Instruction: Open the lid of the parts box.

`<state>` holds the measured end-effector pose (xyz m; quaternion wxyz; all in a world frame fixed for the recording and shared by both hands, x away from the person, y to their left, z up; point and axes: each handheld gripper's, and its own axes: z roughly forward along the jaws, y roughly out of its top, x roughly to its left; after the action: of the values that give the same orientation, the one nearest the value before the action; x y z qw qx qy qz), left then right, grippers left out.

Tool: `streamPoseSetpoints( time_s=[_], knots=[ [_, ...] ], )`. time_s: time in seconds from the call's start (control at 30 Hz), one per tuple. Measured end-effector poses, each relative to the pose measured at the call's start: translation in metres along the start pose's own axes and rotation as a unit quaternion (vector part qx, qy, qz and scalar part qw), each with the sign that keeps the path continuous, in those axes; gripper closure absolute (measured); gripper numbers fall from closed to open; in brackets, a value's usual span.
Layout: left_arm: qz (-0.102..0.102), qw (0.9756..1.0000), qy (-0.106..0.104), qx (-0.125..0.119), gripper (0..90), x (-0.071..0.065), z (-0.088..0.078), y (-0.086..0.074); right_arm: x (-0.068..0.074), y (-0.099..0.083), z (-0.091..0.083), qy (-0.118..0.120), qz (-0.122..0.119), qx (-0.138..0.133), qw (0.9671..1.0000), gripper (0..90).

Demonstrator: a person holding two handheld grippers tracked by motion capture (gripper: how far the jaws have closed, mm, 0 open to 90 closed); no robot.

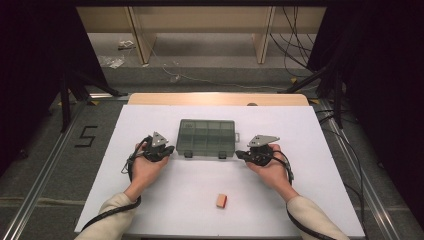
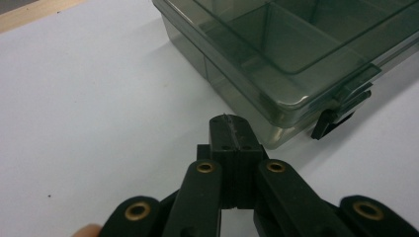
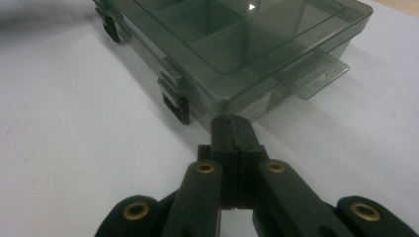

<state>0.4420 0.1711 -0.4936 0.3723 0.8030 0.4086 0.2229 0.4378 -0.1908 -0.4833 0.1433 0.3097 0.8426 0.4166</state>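
A table (image 1: 150,210) covered by a white sheet takes up the middle of the high view, its bare wooden edge showing at the far side. At the centre of the sheet, toward the far half, lies a smoked clear compartment box (image 1: 206,137) with its lid down; the dividers show through the lid, and two dark latches (image 1: 221,155) sit on its near long side (a small clear tab juts from its right end). The person's two forearms come in from the near edge, one on each side of the box. The left gripper (image 1: 170,149) lies on the sheet just beside the near left corner of the box, jaws pressed together with nothing between them; in the left gripper view (image 2: 232,129) the tips stand close against that corner, though contact cannot be confirmed. The right gripper (image 1: 240,154) mirrors it at the near right corner, jaws likewise together and empty; the right gripper view (image 3: 232,129) shows the tips just short of the box wall, right of one latch. A small orange-and-tan block (image 1: 221,201) lies alone near the front edge, well apart from both hands.
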Motion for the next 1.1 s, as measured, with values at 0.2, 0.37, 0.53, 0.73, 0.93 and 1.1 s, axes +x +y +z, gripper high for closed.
streamPoseSetpoints(
  time_s=[0.2,0.37,0.53,0.73,0.93,1.1],
  knots=[
    [0.014,0.9999,-0.002,-0.001,89.6,-0.0039,0.0043,0.0019,-0.0002,-0.0004,0.0015,-0.001,-0.001,0.002,1.0,90.0],
    [0.017,0.9998,-0.003,0.0,89.6,-0.0043,0.0052,0.0017,0.0,-0.0006,0.0017,-0.001,-0.002,0.002,1.0,90.0],
    [0.018,0.9998,-0.002,0.0,89.6,-0.0047,0.0057,0.0014,0.0003,-0.0009,0.0021,0.0,-0.003,0.003,1.0,90.0],
    [0.02,0.9998,-0.003,0.0,89.6,-0.0047,0.0055,0.0016,0.0004,-0.0009,0.0019,0.003,-0.003,-0.001,1.0,90.0],
    [0.024,0.9997,-0.002,0.003,89.6,-0.0048,0.0051,0.002,0.0008,0.0007,0.0002,0.005,-0.004,-0.008,0.9999,90.0],
    [0.024,0.9997,0.0,-0.001,89.6,-0.0036,0.0022,0.0035,0.0007,0.0012,-0.0009,0.005,-0.004,-0.012,0.9999,90.0]
  ],
)
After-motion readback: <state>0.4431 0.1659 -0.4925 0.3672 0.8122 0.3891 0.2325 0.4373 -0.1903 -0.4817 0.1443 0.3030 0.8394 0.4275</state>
